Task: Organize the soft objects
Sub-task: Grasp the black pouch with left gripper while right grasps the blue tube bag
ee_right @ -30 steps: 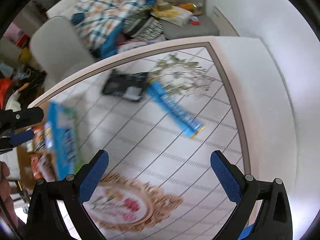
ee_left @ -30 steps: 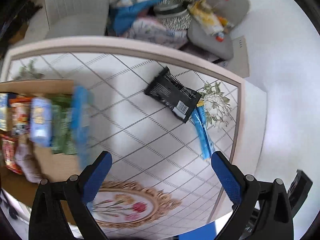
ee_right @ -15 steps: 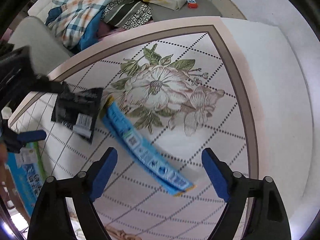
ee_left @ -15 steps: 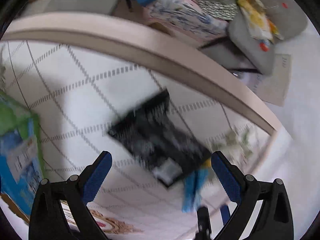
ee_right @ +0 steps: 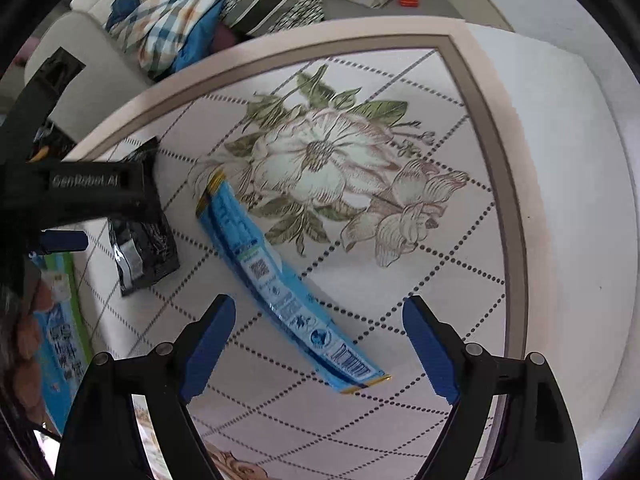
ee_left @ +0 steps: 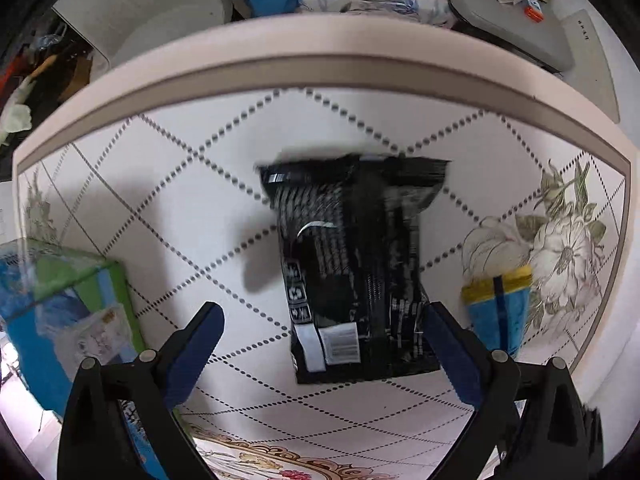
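Tongs spread above two packets on the flowered tabletop point(ee_right: 440, 264)
The left tongs point(ee_left: 324, 344) gaped wide over a black packet point(ee_left: 356, 264) lying flat, its near end between the fingers; the right tongs point(ee_right: 320, 344) stood equally wide over a long blue packet point(ee_right: 280, 280) lying slantwise just beside the black one, neither pinching anything

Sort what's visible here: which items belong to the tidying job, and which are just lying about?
Job:
black packet
long blue packet
blue-green box
left gripper
right gripper

Lying about:
plaid cloth
striped cushion
floral tablecloth
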`<action>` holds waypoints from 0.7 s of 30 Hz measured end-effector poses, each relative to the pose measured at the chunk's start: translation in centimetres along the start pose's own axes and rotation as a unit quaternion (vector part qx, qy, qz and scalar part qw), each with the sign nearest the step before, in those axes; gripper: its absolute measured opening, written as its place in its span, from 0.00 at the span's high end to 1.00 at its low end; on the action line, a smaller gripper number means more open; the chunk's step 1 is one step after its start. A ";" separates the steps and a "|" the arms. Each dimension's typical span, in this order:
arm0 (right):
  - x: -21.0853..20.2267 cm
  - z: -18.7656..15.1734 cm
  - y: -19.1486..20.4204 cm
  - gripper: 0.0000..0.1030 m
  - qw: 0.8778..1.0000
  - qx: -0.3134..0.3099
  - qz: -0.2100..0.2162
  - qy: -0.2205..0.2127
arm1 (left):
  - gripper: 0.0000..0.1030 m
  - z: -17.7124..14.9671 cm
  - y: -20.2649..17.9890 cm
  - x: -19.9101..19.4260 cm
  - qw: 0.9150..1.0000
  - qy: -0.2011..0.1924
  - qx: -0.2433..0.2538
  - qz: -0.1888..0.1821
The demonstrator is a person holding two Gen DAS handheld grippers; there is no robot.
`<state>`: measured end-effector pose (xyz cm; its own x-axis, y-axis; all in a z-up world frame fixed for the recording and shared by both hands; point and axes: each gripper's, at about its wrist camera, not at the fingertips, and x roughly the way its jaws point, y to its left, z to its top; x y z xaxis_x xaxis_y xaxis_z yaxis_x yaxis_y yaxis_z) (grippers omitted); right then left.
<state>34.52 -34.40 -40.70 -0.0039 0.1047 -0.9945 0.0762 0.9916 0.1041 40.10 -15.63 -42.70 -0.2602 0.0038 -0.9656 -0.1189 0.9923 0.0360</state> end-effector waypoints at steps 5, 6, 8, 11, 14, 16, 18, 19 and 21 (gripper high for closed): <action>2.1 0.8 0.8 0.15 1.000 -0.008 0.003 0.024 | 0.17 -0.3 0.6 0.9 0.999 0.009 -0.008 -0.037; 2.6 0.8 0.8 0.16 0.999 -0.005 0.008 0.032 | 0.19 -0.5 0.5 0.6 1.000 -0.006 0.000 -0.030; 3.5 1.1 1.2 0.34 0.999 -0.003 0.004 0.046 | 0.28 -0.6 -0.2 0.2 0.999 -0.024 0.028 -0.020; 3.9 1.4 2.1 0.39 0.999 -0.012 -0.019 0.049 | 0.35 -0.9 -0.8 -0.2 0.998 -0.035 0.057 -0.014; 3.9 1.5 3.1 0.64 0.998 -0.015 -0.035 0.046 | 0.47 -1.6 -0.8 -0.7 0.996 -0.051 0.070 -0.013; 4.0 1.5 3.6 0.72 0.998 -0.017 -0.044 0.051 | 0.50 -2.4 -0.9 -1.2 0.995 -0.059 0.081 -0.006; 3.7 1.2 3.8 0.79 0.998 -0.012 -0.041 0.048 | 0.51 -3.5 -0.6 -1.7 0.994 -0.069 0.088 -0.009; 3.7 0.8 4.1 0.83 0.998 -0.007 -0.035 0.048 | 0.51 -4.3 -0.2 -1.7 0.993 -0.073 0.090 -0.011; 3.4 -0.2 4.0 0.85 0.999 0.004 -0.021 0.049 | 0.51 -5.9 0.1 -2.3 0.992 -0.086 0.095 -0.017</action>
<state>34.59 -30.03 -43.67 -0.1057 0.0695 -0.9920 0.0814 0.9948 0.0611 35.01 -16.29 -38.94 -0.0904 -0.0251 -0.9956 0.0613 0.9976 -0.0307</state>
